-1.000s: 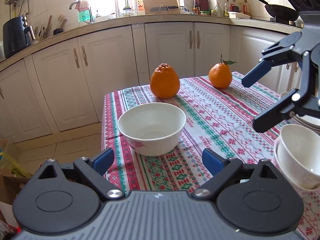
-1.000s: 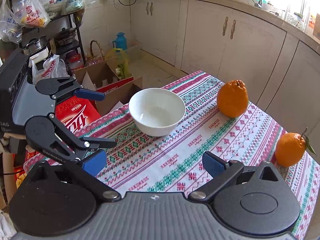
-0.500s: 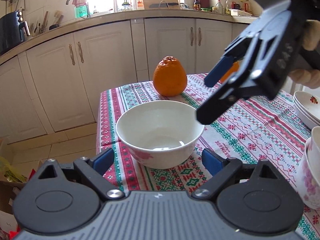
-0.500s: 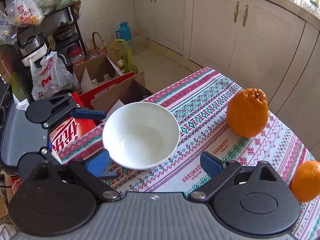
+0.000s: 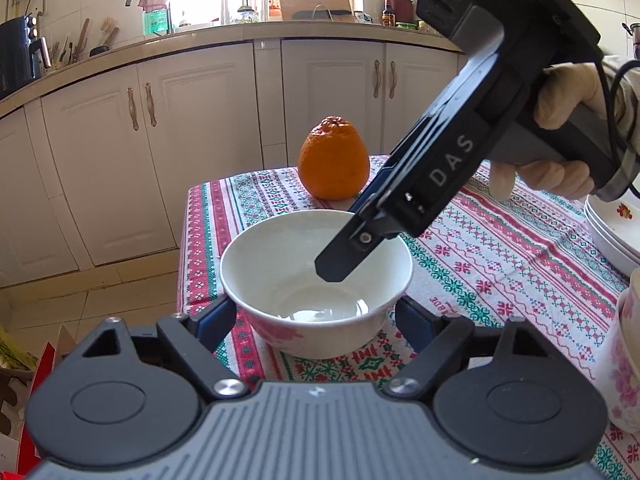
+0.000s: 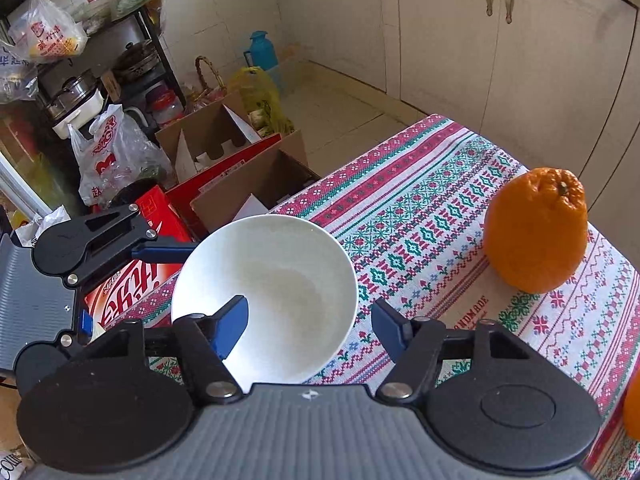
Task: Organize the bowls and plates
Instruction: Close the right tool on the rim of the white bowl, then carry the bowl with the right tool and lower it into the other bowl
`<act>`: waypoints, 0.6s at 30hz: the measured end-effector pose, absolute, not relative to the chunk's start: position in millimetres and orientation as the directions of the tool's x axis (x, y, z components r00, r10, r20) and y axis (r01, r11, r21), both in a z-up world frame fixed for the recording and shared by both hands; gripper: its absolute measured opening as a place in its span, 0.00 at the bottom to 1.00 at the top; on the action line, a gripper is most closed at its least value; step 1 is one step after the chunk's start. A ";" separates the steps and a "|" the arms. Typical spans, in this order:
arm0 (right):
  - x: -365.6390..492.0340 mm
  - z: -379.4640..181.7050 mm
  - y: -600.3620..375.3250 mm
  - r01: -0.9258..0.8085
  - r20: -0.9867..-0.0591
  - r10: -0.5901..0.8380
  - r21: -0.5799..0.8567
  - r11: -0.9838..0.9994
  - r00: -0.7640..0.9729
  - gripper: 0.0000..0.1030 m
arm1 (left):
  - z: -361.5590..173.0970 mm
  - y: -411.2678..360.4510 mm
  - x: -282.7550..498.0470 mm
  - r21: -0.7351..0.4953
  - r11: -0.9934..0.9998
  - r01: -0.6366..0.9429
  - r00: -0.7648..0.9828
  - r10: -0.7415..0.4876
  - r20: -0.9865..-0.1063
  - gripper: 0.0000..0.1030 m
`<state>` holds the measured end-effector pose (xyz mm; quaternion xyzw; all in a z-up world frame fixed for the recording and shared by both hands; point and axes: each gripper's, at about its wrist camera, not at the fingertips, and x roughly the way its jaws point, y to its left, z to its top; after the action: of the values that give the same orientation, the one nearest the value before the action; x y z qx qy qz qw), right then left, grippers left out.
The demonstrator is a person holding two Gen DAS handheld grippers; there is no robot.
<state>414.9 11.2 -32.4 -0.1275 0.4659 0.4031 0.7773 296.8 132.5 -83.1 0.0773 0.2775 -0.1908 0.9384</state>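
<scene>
At the near corner of the desk [image 5: 500,248], under a red, green and white patterned cloth [image 6: 432,216], the scene centres on one white bowl [image 5: 280,280]. Behind the desk runs a row of cream cabinets [image 5: 200,140] below a cluttered worktop. In the right wrist view the floor beside the desk holds open cardboard boxes [image 6: 224,136], plastic bags and a blue flask [image 6: 262,50].

Left tool [image 5: 316,316]: spread wide, released. Its blue-padded fingers [image 5: 216,316] sit on either side of the bowl's lower wall, low against the cloth. Whether the pads touch the bowl cannot be told; it reads as straddling, not gripping.

Right tool [image 6: 308,326]: also spread, released. It straddles the bowl's rim, one blue pad [image 6: 230,326] inside the bowl, the other outside just beside the wall, above the cloth. From the left wrist view the right tool comes down at a slant from the upper right, a gloved hand [image 5: 560,136] on its grip, one dark finger dipping into the bowl.

The bowl stands upright near the desk's corner edge, with a pink flower print on its outer wall. Its inside looks empty.

A large orange [image 5: 334,160] stands on the cloth behind the bowl, apart from it. A second orange [image 6: 632,408] shows only as a sliver at the right wrist view's edge.

At the right edge of the left wrist view: stacked plates [image 5: 608,232], and nearer, part of a flower-printed bowl [image 5: 624,360].
</scene>
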 end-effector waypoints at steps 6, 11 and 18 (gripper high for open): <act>419.7 -36.3 12.3 -0.746 -0.820 0.530 0.213 0.631 0.214 0.63 | -82.6 133.4 297.9 0.034 0.916 0.400 0.771 -0.316 -0.552 0.84; 419.9 -35.7 11.4 -0.740 -0.814 0.542 0.230 0.631 0.209 0.62 | -82.3 134.0 298.9 0.033 0.915 0.402 0.768 -0.318 -0.557 0.84; 412.5 -29.0 7.1 -0.741 -0.809 0.547 0.230 0.631 0.215 0.62 | -78.2 130.6 295.8 0.026 0.912 0.410 0.754 -0.323 -0.571 0.83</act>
<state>412.5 7.1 -29.0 -0.1035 0.4678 0.4169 0.7724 295.8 130.6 -78.2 0.0750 0.2902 -0.1965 0.9336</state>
